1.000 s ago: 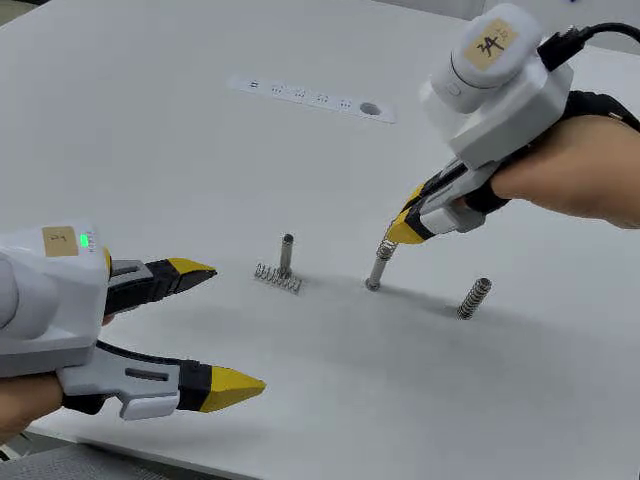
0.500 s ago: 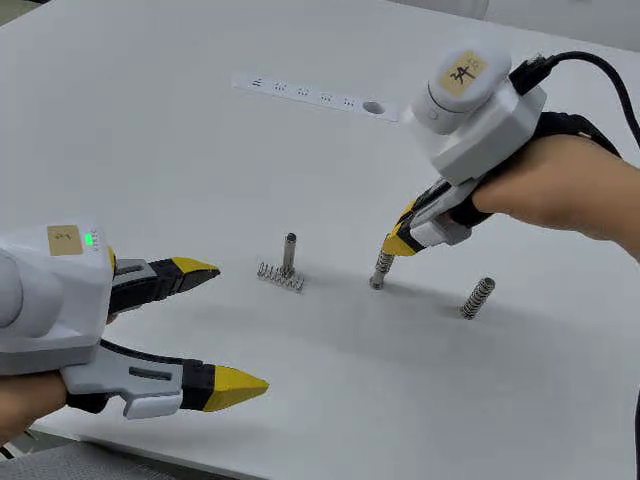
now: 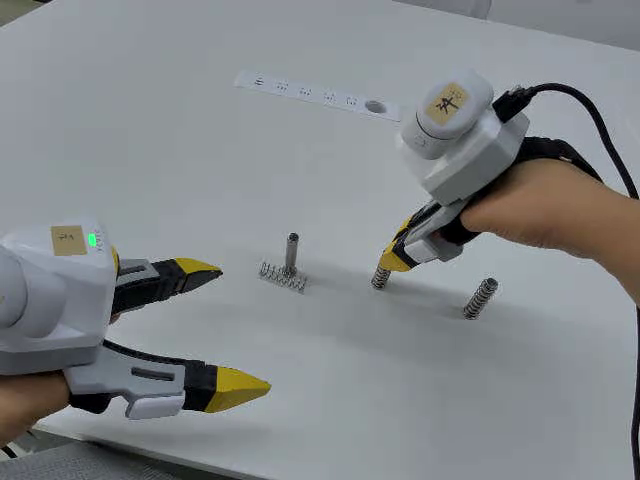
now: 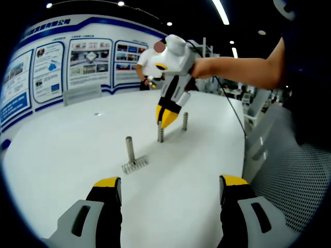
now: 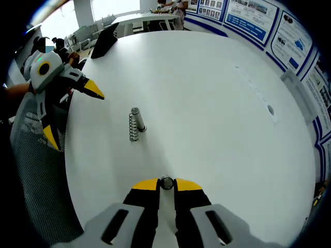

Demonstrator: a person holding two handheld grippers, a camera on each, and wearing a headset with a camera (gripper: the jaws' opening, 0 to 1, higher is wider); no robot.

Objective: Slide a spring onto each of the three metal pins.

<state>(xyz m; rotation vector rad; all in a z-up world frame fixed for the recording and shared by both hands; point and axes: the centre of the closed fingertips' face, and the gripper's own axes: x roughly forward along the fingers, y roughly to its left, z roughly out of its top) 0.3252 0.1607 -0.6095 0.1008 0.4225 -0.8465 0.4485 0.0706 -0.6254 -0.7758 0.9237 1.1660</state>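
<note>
My right gripper is shut on a spring that sits over the middle pin, low near the white table. In the right gripper view the jaws close around the pin's round top. To the left stands a bare metal pin with a loose spring lying at its foot. On the right, a third pin carries a spring. My left gripper hovers open at the near left, holding nothing. The left gripper view shows the bare pin and loose spring ahead.
A white power strip lies flat at the far side of the table. The right gripper's black cable trails off to the right. The table's near edge runs just under my left gripper.
My right gripper has gone down along the middle pin, taking the spring from the pin's top to near its base. The left gripper has stayed put.
</note>
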